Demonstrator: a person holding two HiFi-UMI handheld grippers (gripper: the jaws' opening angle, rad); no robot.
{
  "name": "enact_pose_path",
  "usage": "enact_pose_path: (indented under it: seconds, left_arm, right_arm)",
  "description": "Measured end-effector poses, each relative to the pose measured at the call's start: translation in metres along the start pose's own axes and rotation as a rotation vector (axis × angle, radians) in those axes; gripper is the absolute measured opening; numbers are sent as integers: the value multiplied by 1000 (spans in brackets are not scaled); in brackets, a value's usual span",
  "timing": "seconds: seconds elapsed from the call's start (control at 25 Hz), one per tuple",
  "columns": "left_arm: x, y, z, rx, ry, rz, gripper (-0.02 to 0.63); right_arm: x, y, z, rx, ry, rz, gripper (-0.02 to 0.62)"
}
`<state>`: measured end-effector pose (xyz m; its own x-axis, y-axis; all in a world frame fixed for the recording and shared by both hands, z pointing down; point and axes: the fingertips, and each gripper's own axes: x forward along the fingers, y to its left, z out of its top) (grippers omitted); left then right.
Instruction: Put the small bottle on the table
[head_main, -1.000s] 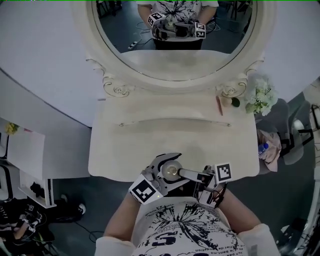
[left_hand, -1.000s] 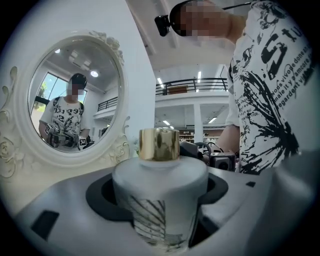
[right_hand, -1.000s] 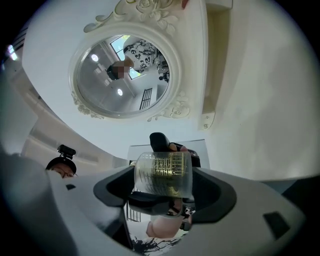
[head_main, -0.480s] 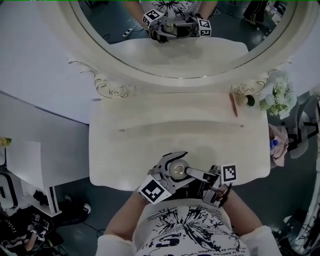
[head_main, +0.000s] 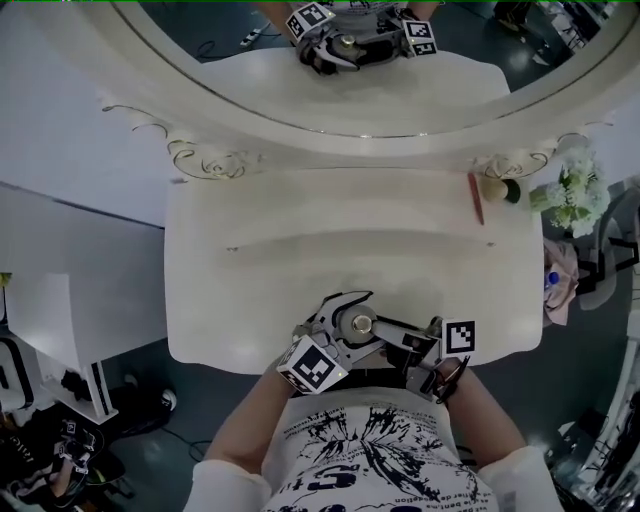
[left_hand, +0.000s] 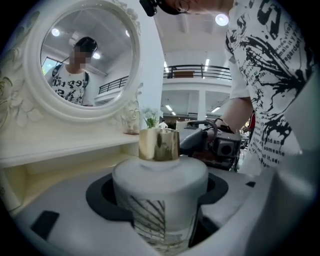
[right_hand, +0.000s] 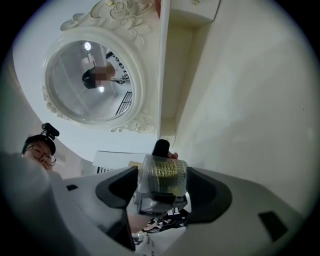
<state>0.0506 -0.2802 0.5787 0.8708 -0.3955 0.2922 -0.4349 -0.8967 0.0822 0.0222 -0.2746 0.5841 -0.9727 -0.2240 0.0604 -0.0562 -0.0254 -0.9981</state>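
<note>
Place: looking like a staged bedroom corner sitting inside a big hall, not a real home
Bedroom bit: a cream dressing table (head_main: 300, 260) is standing under an ornate oval mirror (head_main: 400, 100), with flowers (head_main: 570, 195) sitting by its right end
Hall bit: an upper-floor railing (left_hand: 192, 74) and ceiling lights (left_hand: 221, 20) are showing behind, and a bare white partition (head_main: 60, 110) is backing the table

Table (head_main: 290, 285): cream vanity top, filling the middle of the frame below me.
Mirror (head_main: 200, 158): carved oval frame standing along its far edge, top of frame.
Red pencil (head_main: 476, 197): lying on the raised back ledge, upper right.
</note>
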Motion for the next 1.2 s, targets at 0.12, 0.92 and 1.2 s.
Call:
enact_pose_path:
  seconds: [0.12,0.92,1.2]
  left_arm:
    - [9,1,-11,-1,51,-13,353]
    - [37,-7,-33,13,148,-54,353]
    - [31,-9,-33,16,162,-29,353]
  right_arm:
    - [-5,-4,5,28,-17,-11,263]
    - [-28,-38,12,97,-79,-69,225]
    - [-22,-37,6,71,-47,-101,224]
